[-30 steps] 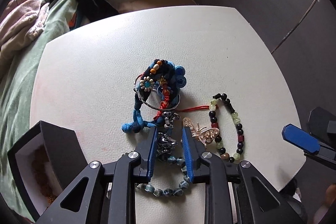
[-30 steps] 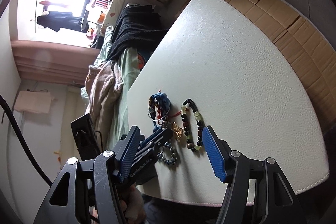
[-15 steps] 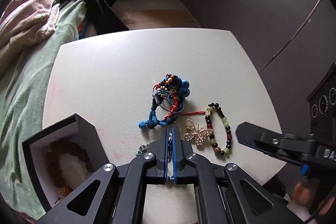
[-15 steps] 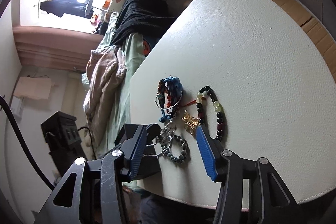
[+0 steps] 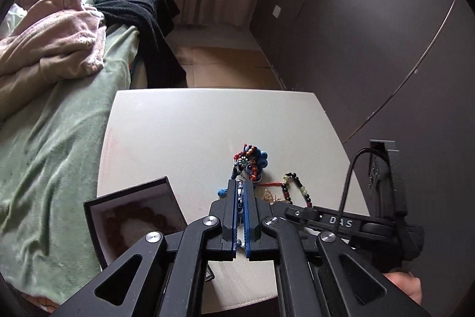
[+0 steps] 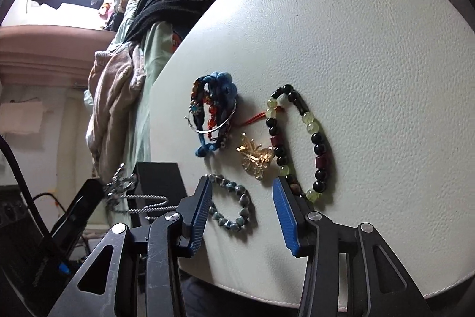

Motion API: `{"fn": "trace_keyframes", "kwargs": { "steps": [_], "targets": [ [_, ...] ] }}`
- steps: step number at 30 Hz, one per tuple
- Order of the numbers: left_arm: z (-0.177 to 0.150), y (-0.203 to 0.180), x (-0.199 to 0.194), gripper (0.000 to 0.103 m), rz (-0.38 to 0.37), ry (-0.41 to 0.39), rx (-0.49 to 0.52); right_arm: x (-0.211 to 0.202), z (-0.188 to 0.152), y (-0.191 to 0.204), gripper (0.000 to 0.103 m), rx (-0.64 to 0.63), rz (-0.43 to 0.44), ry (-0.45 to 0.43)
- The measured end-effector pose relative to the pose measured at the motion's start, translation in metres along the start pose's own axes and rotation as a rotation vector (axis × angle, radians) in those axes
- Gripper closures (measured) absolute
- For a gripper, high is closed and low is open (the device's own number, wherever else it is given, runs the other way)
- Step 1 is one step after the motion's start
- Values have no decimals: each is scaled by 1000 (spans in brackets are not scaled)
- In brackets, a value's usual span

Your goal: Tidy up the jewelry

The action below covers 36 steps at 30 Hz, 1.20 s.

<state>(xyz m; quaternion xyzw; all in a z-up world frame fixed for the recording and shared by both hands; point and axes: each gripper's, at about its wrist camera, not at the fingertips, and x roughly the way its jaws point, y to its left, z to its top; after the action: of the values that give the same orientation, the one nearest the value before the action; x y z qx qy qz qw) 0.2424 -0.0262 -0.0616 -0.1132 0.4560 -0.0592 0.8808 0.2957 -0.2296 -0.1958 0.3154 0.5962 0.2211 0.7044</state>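
While the left gripper [image 5: 243, 198] stands closed on a silver chain [image 6: 139, 198] that hangs from its tips beside the black box [image 5: 130, 216], the right gripper [image 6: 242, 198] stands half wide above the white table [image 6: 371, 49], its jaws having narrowed over the last second, with a grey-blue bracelet [image 6: 231, 208] lying between them untouched. Farther on lie a blue cord bundle [image 6: 215, 112], a gold brooch [image 6: 255, 158] and a black-and-green bracelet [image 6: 297, 138], the brooch just beside that bracelet.
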Motion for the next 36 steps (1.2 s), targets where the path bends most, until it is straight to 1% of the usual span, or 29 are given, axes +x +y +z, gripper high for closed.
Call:
{"fn": "trace_keyframes", "kwargs": {
  "steps": [3,6,9,10,13,16,21,22,23,24,26,29,31,33,34,36],
  "targets": [
    [2,5,-16,101,-6,-29,-5,3,4,5,58,-14,-32,-15],
    [3,9,-29,101,-10,-53,-11,9,5,17,58,-68,-91,-32],
    [3,14,-40,101,-7,-72,-12,14,1,33,58,-148,-190,-57],
    [3,16,-43,103,-7,-78,-15,17,0,40,58,-184,-236,-65],
    [3,23,-52,103,-9,-100,-29,28,-7,58,58,-280,-370,-93],
    [4,32,-60,103,-3,-118,-42,35,-11,69,58,-350,-471,-114],
    [4,43,-67,103,9,-128,-63,43,-13,82,58,-425,-577,-142],
    [3,44,-67,103,10,-128,-66,44,-14,84,61,-443,-594,-146],
    [3,44,-66,103,10,-126,-68,45,-14,85,62,-455,-611,-152],
    [3,44,-64,103,12,-119,-69,44,-15,85,62,-460,-607,-155],
    [2,40,-55,103,17,-91,-51,39,-13,81,62,-438,-567,-154],
    [1,34,-39,103,31,-50,-29,23,-8,68,63,-360,-453,-142],
    [0,29,-24,103,47,6,-14,11,-9,60,63,-329,-386,-136],
    [-2,25,-8,100,50,60,-1,3,-11,55,62,-312,-332,-131],
    [-3,23,-2,96,60,77,7,-2,-11,52,63,-303,-305,-128],
    [-4,23,7,80,90,97,12,-8,-12,47,62,-283,-257,-122]
  ]
}}
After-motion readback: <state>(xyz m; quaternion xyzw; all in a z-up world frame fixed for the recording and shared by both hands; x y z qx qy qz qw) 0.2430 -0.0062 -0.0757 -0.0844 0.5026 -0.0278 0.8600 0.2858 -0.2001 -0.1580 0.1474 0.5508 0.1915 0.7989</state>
